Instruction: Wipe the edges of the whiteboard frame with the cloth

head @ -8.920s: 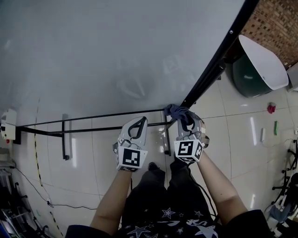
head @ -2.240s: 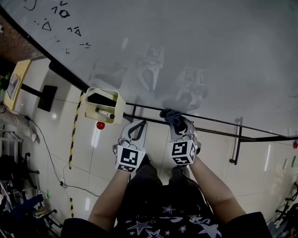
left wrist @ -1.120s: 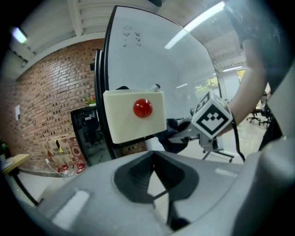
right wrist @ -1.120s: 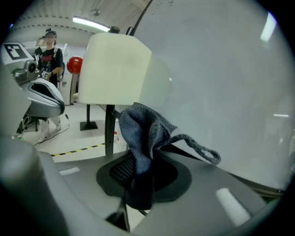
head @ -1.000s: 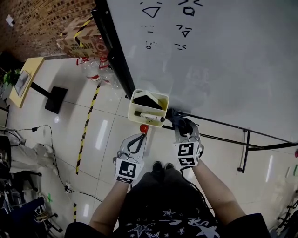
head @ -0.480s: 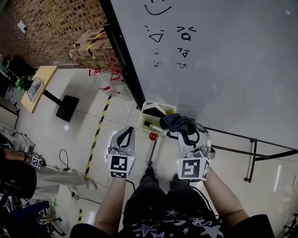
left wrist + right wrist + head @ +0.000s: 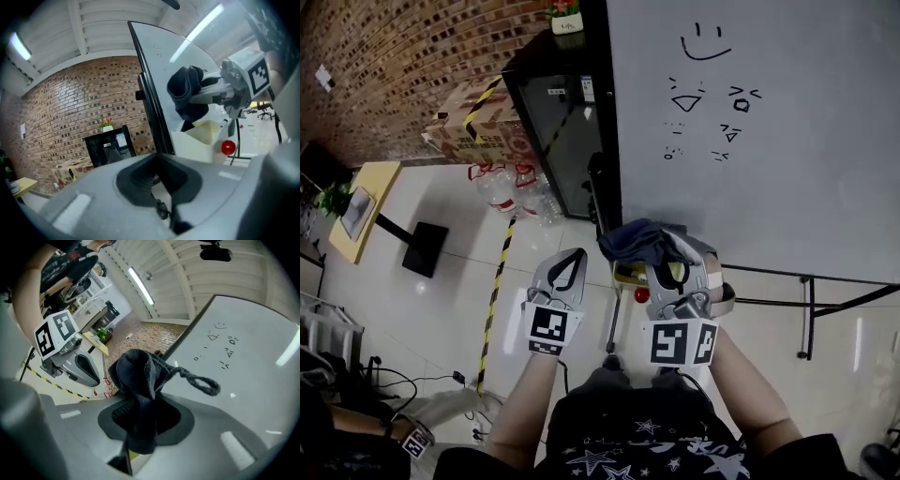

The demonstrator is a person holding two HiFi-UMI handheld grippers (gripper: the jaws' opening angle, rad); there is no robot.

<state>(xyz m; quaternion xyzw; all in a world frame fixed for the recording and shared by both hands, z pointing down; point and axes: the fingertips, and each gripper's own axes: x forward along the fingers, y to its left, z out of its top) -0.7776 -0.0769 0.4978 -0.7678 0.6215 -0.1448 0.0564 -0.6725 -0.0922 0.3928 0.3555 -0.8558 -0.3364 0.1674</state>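
Note:
The whiteboard (image 7: 769, 122) fills the upper right of the head view, with small marker drawings on it. Its black left frame edge (image 7: 610, 141) runs down to the lower left corner. My right gripper (image 7: 667, 258) is shut on a dark blue cloth (image 7: 639, 240), which is bunched at that corner above the yellow marker tray (image 7: 627, 275). In the right gripper view the cloth (image 7: 137, 380) bulges out of the jaws. My left gripper (image 7: 577, 255) is shut and empty, just left of the corner. In the left gripper view the frame edge (image 7: 149, 108) rises ahead.
A red ball (image 7: 642, 294) hangs under the tray. A black cabinet (image 7: 558, 112) stands left of the board, with cardboard boxes (image 7: 473, 122) and plastic bottles (image 7: 502, 186) beside it. Yellow-black tape (image 7: 494, 300) crosses the tiled floor. The board's stand bars (image 7: 809, 309) are at the lower right.
The right gripper has carried the cloth leftward along the bottom frame, past the marker tray, to the board's lower left corner. The left gripper has moved along with it, still shut.

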